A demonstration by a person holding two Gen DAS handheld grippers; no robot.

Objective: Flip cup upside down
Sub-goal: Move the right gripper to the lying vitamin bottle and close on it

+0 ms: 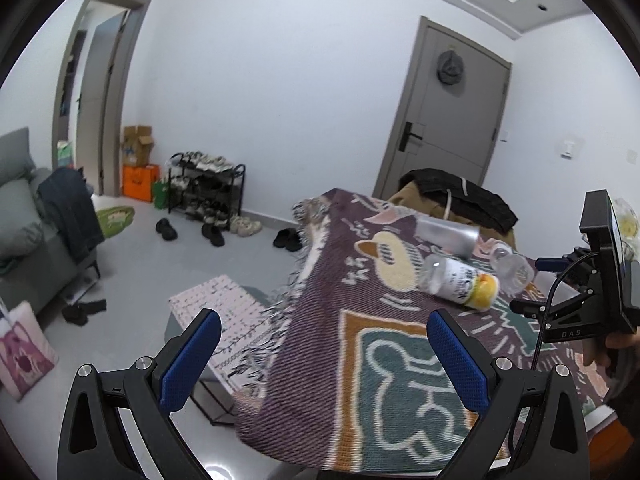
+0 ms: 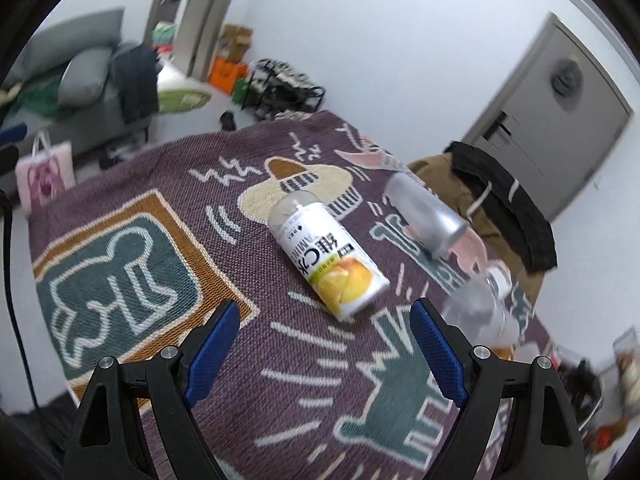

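A frosted translucent cup (image 2: pixel 428 216) lies on its side on the patterned cloth (image 2: pixel 160 184), towards the far right of the table; the left wrist view shows the cup (image 1: pixel 448 234) too. A white-labelled drink bottle (image 2: pixel 328 256) with a yellow fruit print lies on its side closer in, just ahead of my right gripper (image 2: pixel 324 316). That gripper is open, holds nothing and hovers over the cloth. My left gripper (image 1: pixel 324 328) is open and empty too, near the cloth's left fringe, well short of the cup.
A clear plastic bottle (image 2: pixel 480 308) lies right of the labelled bottle. Dark and brown clothing (image 2: pixel 500 200) is piled behind the cup. A hand (image 1: pixel 616 344) holds the right tool at the right edge. Sofa (image 1: pixel 24 216), shoe rack (image 1: pixel 204 184) and small patterned low table (image 1: pixel 216 308) stand on the floor to the left.
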